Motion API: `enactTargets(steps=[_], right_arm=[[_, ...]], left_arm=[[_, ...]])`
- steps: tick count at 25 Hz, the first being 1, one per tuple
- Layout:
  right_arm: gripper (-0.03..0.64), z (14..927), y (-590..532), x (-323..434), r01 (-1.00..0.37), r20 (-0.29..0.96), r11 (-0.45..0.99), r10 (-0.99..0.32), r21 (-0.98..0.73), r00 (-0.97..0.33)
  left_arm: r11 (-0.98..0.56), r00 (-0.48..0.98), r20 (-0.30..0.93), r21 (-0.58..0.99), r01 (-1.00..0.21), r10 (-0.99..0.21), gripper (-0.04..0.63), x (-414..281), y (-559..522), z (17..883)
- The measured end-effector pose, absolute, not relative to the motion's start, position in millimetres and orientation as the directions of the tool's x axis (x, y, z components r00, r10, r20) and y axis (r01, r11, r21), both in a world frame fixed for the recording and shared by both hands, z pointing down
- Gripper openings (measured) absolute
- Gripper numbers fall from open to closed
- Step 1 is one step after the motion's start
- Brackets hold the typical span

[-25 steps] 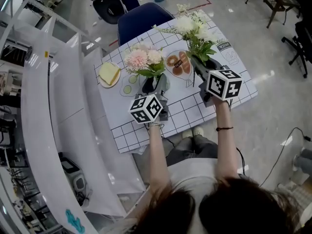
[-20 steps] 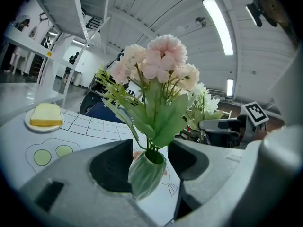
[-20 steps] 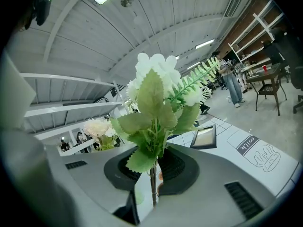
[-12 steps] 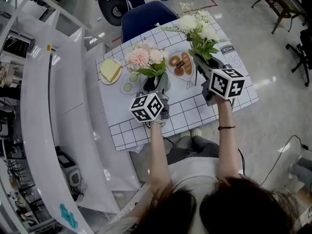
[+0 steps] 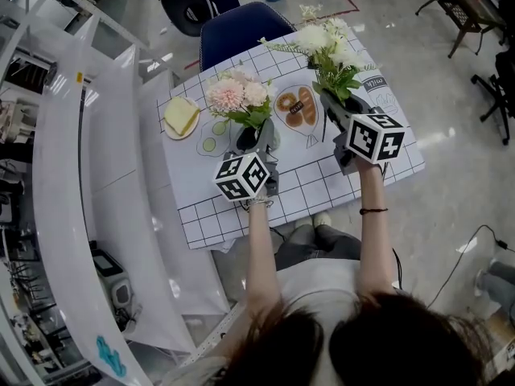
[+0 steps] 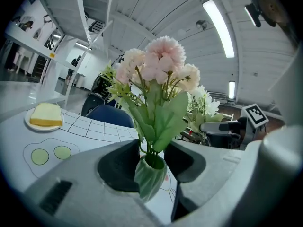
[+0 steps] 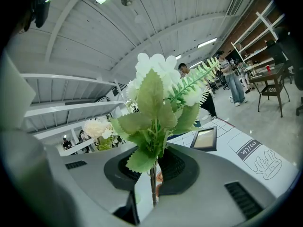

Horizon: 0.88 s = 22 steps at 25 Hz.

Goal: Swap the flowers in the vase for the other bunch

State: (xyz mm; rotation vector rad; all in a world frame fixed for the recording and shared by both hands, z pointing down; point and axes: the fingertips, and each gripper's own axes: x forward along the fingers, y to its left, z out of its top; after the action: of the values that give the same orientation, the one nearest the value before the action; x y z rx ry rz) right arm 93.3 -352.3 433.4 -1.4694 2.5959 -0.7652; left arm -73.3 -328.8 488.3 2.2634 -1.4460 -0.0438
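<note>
I grip both bunches.
My left gripper (image 6: 151, 161), fingers just closing, clasps the ribbed green vase (image 6: 149, 179) of pink flowers (image 6: 161, 63) on the checked desk (image 5: 322, 185); my right gripper (image 7: 154, 174), fingers narrow, pinches the white leafy bunch (image 7: 156, 93) at the vase's 2 o'clock.

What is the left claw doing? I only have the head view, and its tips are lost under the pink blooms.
Observer: The left gripper view shows the left claw around a ribbed pale green vase. Its jaws have just been closing and look pressed on the vase's sides.
Operator: Are the pink flowers inside that vase?
Observer: Yes. The stems of the pink artificial flowers run down into its mouth.
Operator: And the right claw?
Observer: The right gripper view shows the right claw shut on the thin stems of the white-flowered bunch with green leaves.
</note>
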Motion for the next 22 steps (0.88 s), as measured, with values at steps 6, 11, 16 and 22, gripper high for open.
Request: enactTargets(steps=[6,11,16,22], right_arm=[[0.060,434,-352,95,-0.791,0.189,0.415,-0.822,-0.450,-0.538],[0.060,433,-352,95,-0.791,0.188,0.412,-0.823,-0.453,-0.536],[0.060,430,-351,93,-0.790,0.185,0.416,-0.823,-0.450,-0.538],[0.060,427,-351,91,-0.789,0.179,0.414,-0.825,-0.453,-0.536]], left_arm=[[-0.346,0.442,0.213,0.372,-0.861,-0.871,0.139,-74,-329,487],[-0.348,0.442,0.205,0.372,-0.860,-0.873,0.121,-75,-328,483],[-0.356,0.445,0.188,0.371,-0.858,-0.876,0.114,-76,-328,475],[-0.370,0.452,0.174,0.362,-0.856,-0.875,0.106,-76,-330,463]])
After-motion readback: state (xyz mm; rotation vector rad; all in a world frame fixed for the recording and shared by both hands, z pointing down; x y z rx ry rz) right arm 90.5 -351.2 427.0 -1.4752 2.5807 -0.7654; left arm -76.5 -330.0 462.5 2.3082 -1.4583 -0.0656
